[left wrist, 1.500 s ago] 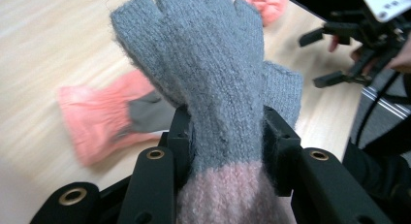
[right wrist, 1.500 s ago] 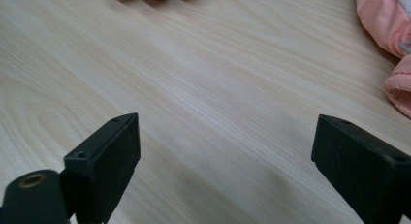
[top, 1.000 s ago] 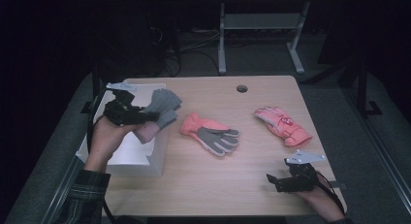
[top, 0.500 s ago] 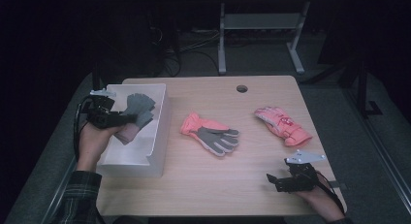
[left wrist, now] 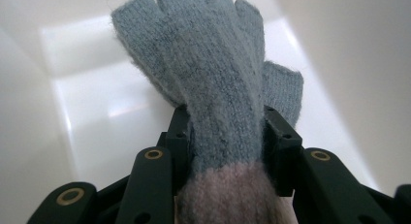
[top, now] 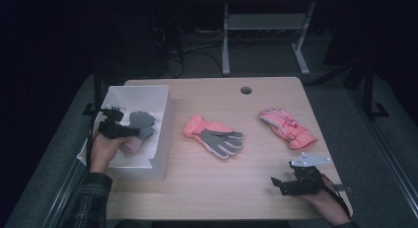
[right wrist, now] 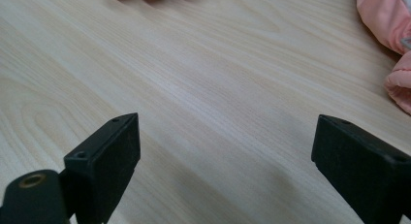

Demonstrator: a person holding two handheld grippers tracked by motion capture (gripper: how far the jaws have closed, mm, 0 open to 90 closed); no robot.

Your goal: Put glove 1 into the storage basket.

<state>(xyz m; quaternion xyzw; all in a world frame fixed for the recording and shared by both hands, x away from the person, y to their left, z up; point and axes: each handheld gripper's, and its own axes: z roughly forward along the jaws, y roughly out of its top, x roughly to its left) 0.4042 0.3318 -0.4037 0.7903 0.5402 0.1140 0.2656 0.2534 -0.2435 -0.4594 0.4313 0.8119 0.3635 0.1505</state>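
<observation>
A grey knit glove (top: 141, 122) with a pale pink cuff hangs down into the white box (top: 148, 94) at the table's left. My left gripper (top: 129, 133) is shut on it. In the left gripper view the jaws press on both sides of the grey knit glove (left wrist: 218, 88) just above the cuff, and its fingers reach toward the box floor (left wrist: 97, 103). My right gripper (top: 276, 183) rests low over the table's near right corner. Its jaws stand wide open over bare wood, with nothing between them in the right gripper view (right wrist: 225, 151).
A pink glove with a grey palm (top: 214, 135) lies mid-table, right of the box. A second pink glove (top: 287, 128) lies farther right, and its edge (right wrist: 387, 25) shows ahead of my right gripper. A cable hole (top: 246, 90) sits near the far edge.
My left gripper has carried the grey glove left and down, from above the box's right edge into the box. The right gripper has stayed put.
</observation>
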